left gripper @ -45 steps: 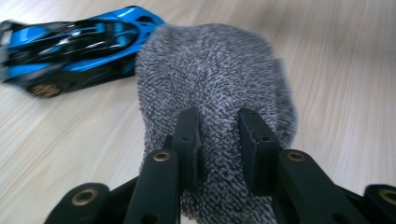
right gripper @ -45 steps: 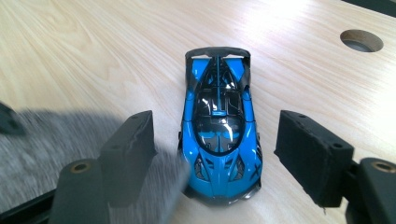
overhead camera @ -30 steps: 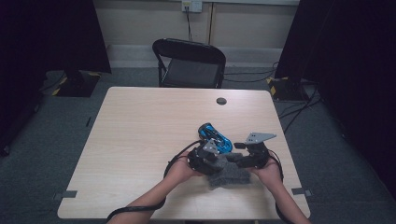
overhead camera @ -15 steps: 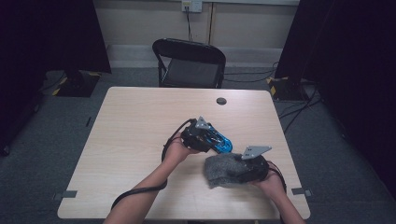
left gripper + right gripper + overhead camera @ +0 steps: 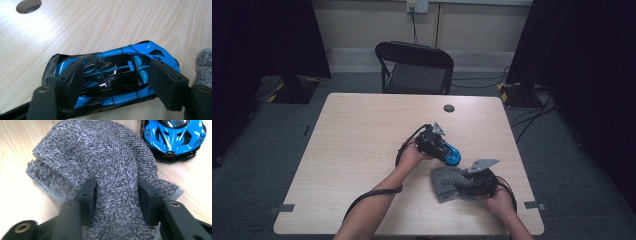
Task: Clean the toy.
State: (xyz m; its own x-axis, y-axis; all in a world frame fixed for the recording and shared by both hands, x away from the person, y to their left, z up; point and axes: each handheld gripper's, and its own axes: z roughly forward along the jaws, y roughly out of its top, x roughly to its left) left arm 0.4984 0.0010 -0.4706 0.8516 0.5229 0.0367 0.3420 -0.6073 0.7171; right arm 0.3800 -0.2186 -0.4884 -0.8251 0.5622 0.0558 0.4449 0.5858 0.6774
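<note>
My left tool point(image 5: 115, 82) straddles the blue toy sports car point(image 5: 112, 77) on the surface point(image 5: 362, 145), its jaws just opening, pads apart from the body. My right tool point(image 5: 116, 200), just closing, pinches the grey terry cloth point(image 5: 100, 157) (bunched beside the car).

We see a glossy blue and black toy sports car point(image 5: 112, 77) resting upright on its wheels, lengthwise between the left gripper's fingers point(image 5: 72, 80), which stand at its nose and tail. Just beside the car lies a grey terry cloth point(image 5: 105, 170), crumpled, one thick fold bunched between the right gripper's fingers point(image 5: 87, 192), the rest spreading beyond their tips.
</note>
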